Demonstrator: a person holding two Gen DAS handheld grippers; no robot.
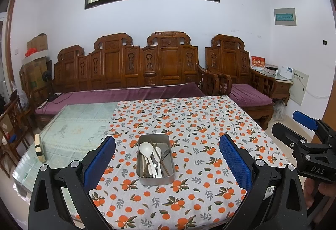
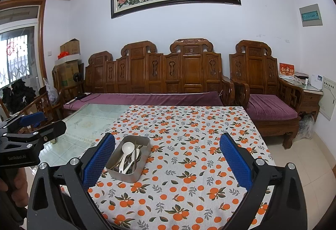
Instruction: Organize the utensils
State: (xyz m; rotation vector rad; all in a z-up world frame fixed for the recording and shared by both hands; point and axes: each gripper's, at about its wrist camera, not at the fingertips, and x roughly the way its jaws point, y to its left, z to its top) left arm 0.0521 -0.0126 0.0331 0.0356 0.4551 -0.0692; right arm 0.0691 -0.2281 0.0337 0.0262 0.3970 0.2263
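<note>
Here the left gripper [image 1: 167, 158] and right gripper [image 2: 167, 158] both hover with jaws spread wide, empty, presumably ready to pick. Between the left's fingers sits the metal tin [image 1: 156, 159] on the orange-print tablecloth [image 1: 189, 124], holding white spoons [image 1: 147, 153] and chopsticks [image 1: 159, 158] jumbled together.

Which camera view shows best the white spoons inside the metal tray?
The left wrist view shows the white spoons best: the metal tray sits centred between the open fingers, seen from above. In the right wrist view the tray lies to the left, and the spoons are partly hidden by its near wall.
</note>
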